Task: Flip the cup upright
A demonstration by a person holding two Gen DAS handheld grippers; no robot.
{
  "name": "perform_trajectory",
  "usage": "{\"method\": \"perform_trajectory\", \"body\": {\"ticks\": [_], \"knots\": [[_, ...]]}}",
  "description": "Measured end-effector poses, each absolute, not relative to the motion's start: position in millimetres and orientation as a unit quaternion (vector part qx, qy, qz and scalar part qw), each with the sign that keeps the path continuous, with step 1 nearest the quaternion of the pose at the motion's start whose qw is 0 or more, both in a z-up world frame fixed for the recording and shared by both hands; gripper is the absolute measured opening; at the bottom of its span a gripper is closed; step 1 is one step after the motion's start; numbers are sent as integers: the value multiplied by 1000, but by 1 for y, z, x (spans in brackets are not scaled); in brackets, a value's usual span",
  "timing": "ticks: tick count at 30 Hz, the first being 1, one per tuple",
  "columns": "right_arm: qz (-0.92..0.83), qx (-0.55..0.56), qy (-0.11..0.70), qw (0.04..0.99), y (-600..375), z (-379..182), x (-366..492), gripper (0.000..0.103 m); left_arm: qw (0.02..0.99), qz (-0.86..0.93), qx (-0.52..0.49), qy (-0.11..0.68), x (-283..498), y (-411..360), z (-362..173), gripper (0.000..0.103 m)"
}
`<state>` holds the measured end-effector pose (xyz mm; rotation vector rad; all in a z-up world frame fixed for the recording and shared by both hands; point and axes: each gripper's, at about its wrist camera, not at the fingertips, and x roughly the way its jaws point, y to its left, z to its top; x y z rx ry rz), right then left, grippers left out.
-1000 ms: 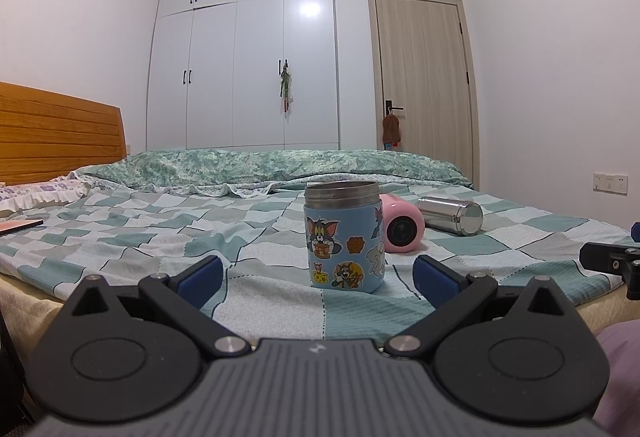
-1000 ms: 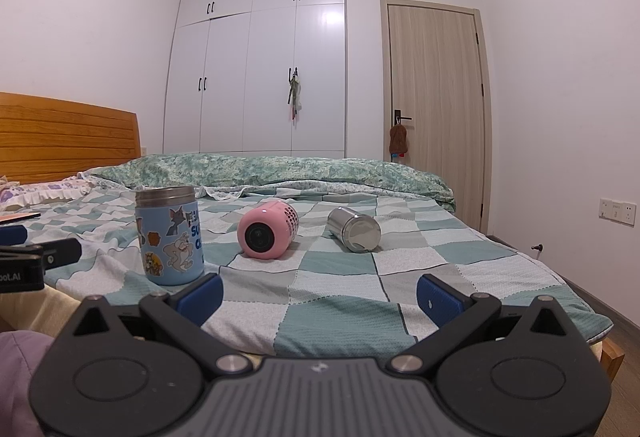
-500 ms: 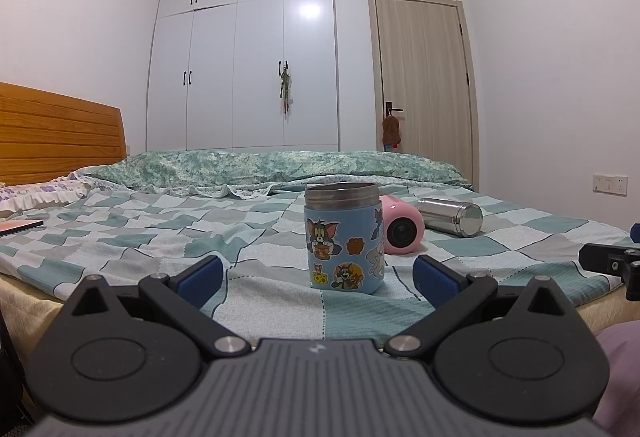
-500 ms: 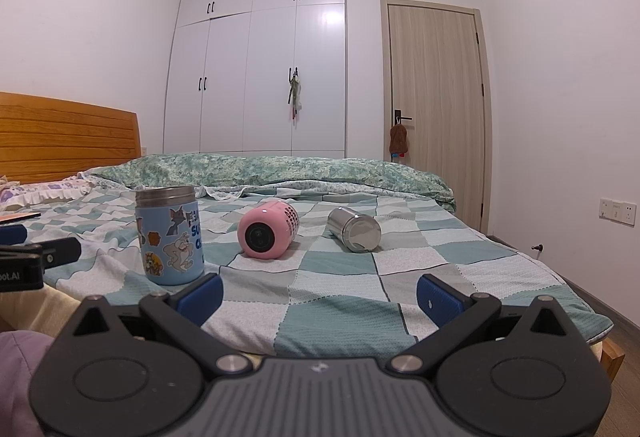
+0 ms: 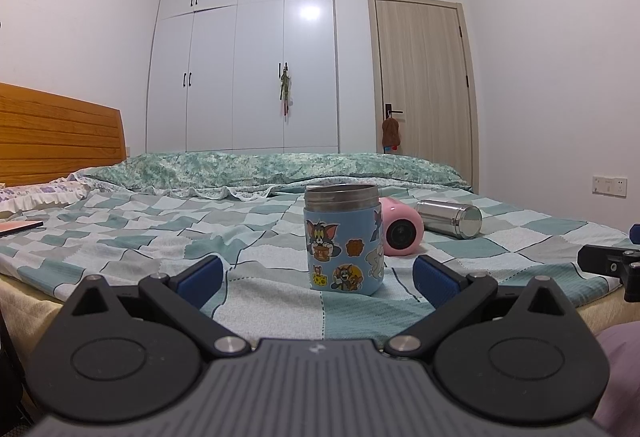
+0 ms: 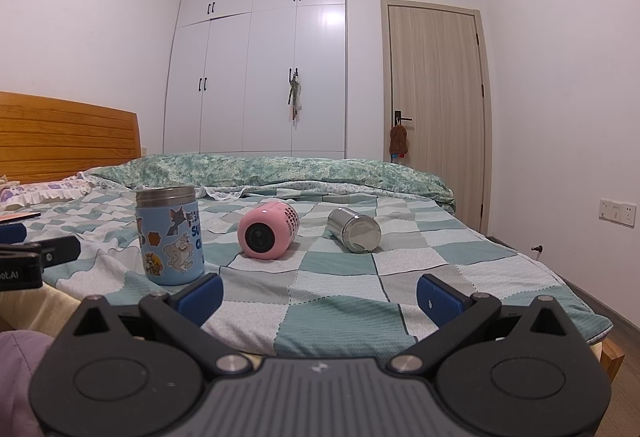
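A blue cartoon-sticker cup (image 5: 343, 241) with a steel rim stands upright on the checked bed cover, also in the right wrist view (image 6: 170, 235). A pink cup (image 5: 401, 233) lies on its side behind it, open end toward me (image 6: 268, 229). A steel cup (image 5: 452, 218) lies on its side further right (image 6: 354, 229). My left gripper (image 5: 318, 277) is open and empty, just short of the blue cup. My right gripper (image 6: 320, 291) is open and empty at the bed's near edge, short of the pink and steel cups.
The bed (image 6: 340, 301) has a wooden headboard (image 5: 56, 137) at left and a rolled green quilt (image 5: 280, 165) at the back. A flat red item (image 5: 20, 227) lies at far left. A white wardrobe (image 6: 260, 69) and door (image 6: 436, 105) stand behind.
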<state>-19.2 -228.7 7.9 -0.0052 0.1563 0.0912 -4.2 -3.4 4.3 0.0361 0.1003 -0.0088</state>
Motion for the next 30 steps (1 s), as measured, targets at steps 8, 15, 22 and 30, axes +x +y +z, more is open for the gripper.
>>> {"method": "perform_trajectory", "body": {"ticks": [8,15,22,30], "knots": [[45,-3,78,996,-229,8,-20,103,999,-5,18,50,-4,-3,4,103],[45,-3,78,996,-229,8,-20,103,999,-5,18,50,-4,-4,4,103],[55,7,85,995,-230,18,-13,103,998,-25,30,47,-4,-11,13,103],[59,11,86,994,-245,37,14,103,997,-52,30,49,25,-30,48,103]]}}
